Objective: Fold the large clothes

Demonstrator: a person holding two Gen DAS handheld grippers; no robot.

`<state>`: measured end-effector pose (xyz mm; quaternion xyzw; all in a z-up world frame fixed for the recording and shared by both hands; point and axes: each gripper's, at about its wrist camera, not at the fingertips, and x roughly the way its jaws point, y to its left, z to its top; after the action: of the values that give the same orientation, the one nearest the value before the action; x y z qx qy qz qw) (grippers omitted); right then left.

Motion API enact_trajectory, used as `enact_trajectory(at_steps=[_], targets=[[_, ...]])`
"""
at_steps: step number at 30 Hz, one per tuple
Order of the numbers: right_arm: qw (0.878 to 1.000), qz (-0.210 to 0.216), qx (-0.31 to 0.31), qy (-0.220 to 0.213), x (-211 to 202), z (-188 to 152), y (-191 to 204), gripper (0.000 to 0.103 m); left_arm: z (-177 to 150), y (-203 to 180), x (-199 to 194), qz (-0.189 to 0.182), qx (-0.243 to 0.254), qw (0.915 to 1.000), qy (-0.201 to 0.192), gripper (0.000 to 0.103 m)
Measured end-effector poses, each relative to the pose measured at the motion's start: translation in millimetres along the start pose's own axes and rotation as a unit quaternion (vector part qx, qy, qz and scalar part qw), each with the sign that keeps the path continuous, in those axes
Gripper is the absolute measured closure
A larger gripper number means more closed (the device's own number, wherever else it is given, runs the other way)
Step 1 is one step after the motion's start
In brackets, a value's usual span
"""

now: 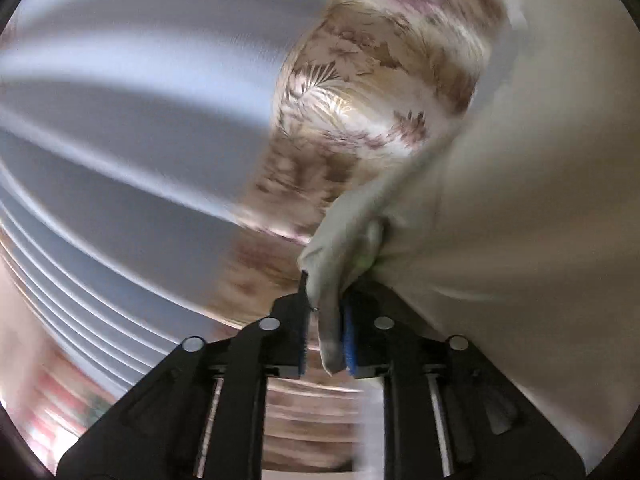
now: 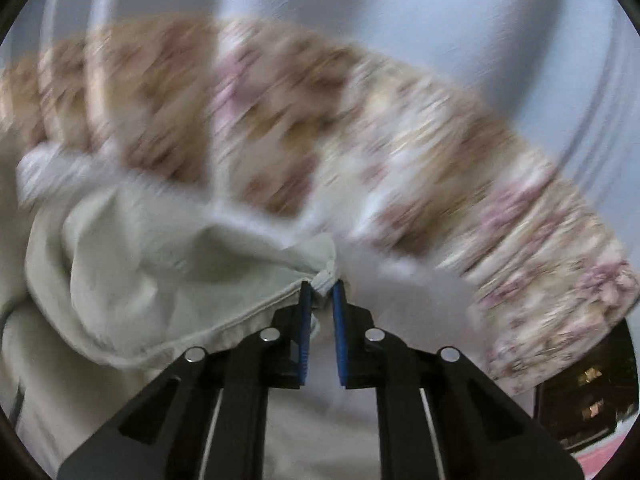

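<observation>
Cloth is pinched in both grippers right now, nearest the lenses. In the left wrist view, the left gripper [image 1: 325, 332] is seen nearly closed, a bunched edge of the pale garment [image 1: 520, 184] being clamped between its blue pads [image 1: 349, 340], with a tongue of fabric hanging down through the gap. In the right wrist view, the right gripper [image 2: 320, 312] is drawn almost fully together, and a hemmed corner of the same pale garment [image 2: 160, 264] is nipped at the very tips of its fingers. Just beyond, the garment is seen loose and rumpled, spread to the right in the left view and to the left in the right view; no neat crease or squared-off layer can be made out. Farther off, a floral bedspread [image 1: 360, 92] is glimpsed under and behind the cloth, heavily blurred, and beyond that a pale wall [image 2: 400, 8]. By the look of things, only the gripping of two edges has been accomplished; the folding itself is judged to be at an early stage, with the bringing-over, laying flat and smoothing all left to be done.
</observation>
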<state>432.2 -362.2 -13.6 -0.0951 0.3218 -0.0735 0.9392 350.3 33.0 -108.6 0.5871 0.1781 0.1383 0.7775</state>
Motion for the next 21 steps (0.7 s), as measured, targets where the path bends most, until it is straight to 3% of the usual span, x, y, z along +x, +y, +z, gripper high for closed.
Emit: enact_trajectory(at_steps=[2, 3, 4, 5, 6, 7, 9, 10, 12, 13, 17, 21], targets=[[0.998, -0.033, 0.033, -0.038, 14, 19, -15, 0.095, -6, -15, 9, 0.047, 0.039, 0.9981, 0.010, 0.062], [0.999, -0.027, 0.037, -0.008, 34, 27, -21, 0.093, -10, -23, 16, 0.067, 0.055, 0.9961, 0.018, 0.039], [0.998, -0.015, 0.052, 0.036, 49, 29, -28, 0.081, -17, -29, 25, 0.075, 0.062, 0.9948, 0.030, 0.024], [0.995, 0.006, 0.079, 0.056, 53, 28, -35, 0.079, -24, -26, 30, 0.053, 0.044, 0.9966, 0.046, 0.022], [0.993, 0.036, 0.102, 0.045, 45, 22, -42, 0.077, -29, -19, 34, 0.015, 0.010, 0.9977, 0.066, 0.021], [0.993, 0.049, 0.106, 0.033, 33, 12, -45, 0.062, -38, -4, 40, -0.041, -0.056, 0.9930, 0.096, 0.017], [0.995, 0.052, 0.079, 0.031, 15, -13, -42, 0.043, -57, 19, 49, -0.118, -0.161, 0.9709, 0.132, 0.010], [0.996, 0.058, 0.066, 0.036, 10, -25, -39, 0.042, -71, 32, 55, -0.169, -0.229, 0.9462, 0.154, 0.010], [0.996, 0.065, 0.034, 0.058, -2, -60, -33, 0.042, -90, 37, 57, -0.222, -0.297, 0.9123, 0.174, 0.010], [0.996, 0.062, 0.027, 0.063, -9, -73, -33, 0.042, -97, 35, 57, -0.239, -0.317, 0.8998, 0.180, 0.010], [0.997, 0.029, 0.028, 0.068, -32, -121, -49, 0.039, -115, 8, 44, -0.292, -0.361, 0.8644, 0.192, 0.010], [0.994, 0.009, 0.064, 0.093, -30, -151, -77, 0.035, -109, -13, 50, -0.334, -0.410, 0.8246, 0.202, 0.010]])
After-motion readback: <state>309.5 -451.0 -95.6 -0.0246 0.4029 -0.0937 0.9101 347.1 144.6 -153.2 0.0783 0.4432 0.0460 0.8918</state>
